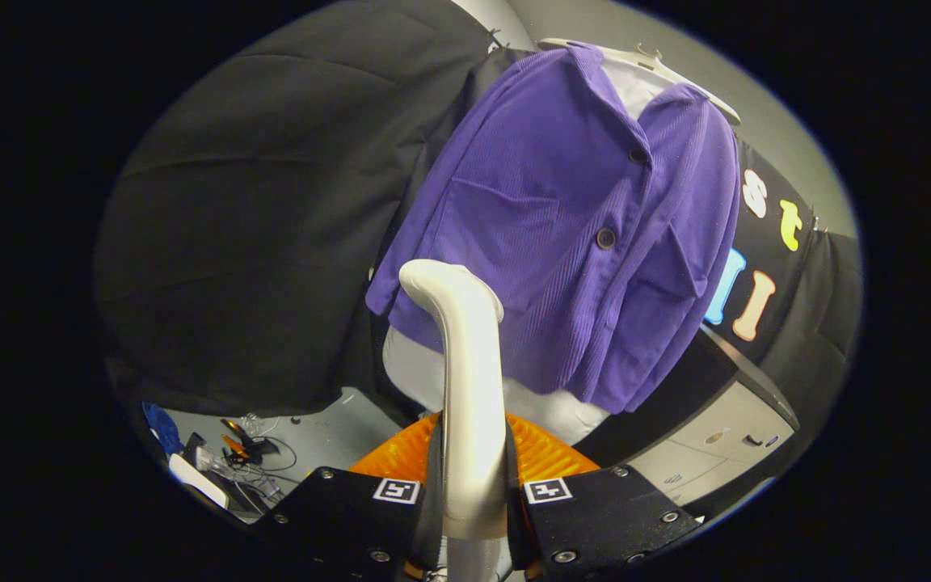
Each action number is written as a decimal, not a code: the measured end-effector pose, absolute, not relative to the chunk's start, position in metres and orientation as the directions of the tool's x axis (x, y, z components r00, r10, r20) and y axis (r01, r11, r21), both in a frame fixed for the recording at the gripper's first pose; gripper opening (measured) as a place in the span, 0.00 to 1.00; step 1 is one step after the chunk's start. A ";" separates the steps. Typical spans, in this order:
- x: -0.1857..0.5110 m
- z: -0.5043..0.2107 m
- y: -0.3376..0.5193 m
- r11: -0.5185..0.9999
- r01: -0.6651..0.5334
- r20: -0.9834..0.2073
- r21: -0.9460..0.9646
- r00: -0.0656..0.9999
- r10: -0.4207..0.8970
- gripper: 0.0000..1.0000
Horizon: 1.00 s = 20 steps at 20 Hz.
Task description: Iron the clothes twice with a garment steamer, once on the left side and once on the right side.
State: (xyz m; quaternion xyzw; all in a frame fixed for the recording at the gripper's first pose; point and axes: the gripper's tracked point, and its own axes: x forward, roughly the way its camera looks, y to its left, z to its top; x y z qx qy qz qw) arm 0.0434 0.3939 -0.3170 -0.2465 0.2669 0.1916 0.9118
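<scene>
Jaws: the gripper [475, 505] is closed on the garment steamer [465, 380], one finger pressed to each side of its pale handle.

Garment steamer: its long axis runs straight ahead from the jaws, along the line of the fingers. At the far end the body bends over, and the rounded head [425, 279] points toward the near-side front panel of the purple jacket [562, 234]. The head overlaps the jacket's lower hem beside the sleeve cuff; whether it touches the cloth cannot be told. An orange ribbed part [542, 453] sits low behind the steamer handle, just ahead of the fingers.

Purple jacket: a corduroy garment hanging on a white hanger [643, 61] beyond the steamer, appearing tilted in this view. Two dark buttons run down its front, with a patch pocket on each panel. A white garment [635, 89] shows at the jacket's collar and below its hem.

Surroundings, relative to the jacket: black cloth wall [247, 226] behind it and to the side. A grey cabinet with drawers [724, 440] stands below the jacket's far side. On the floor below the jacket's near side lie cables and small tools [239, 461].
</scene>
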 end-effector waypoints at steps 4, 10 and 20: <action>0.029 -0.285 0.369 0.834 -0.473 -0.598 -0.284 0.767 0.232 0.33; 0.014 -0.215 0.289 0.897 -0.381 -0.567 -0.223 0.799 0.199 0.32; 0.056 -0.063 0.169 0.988 -0.140 -0.294 -0.064 0.949 0.115 0.32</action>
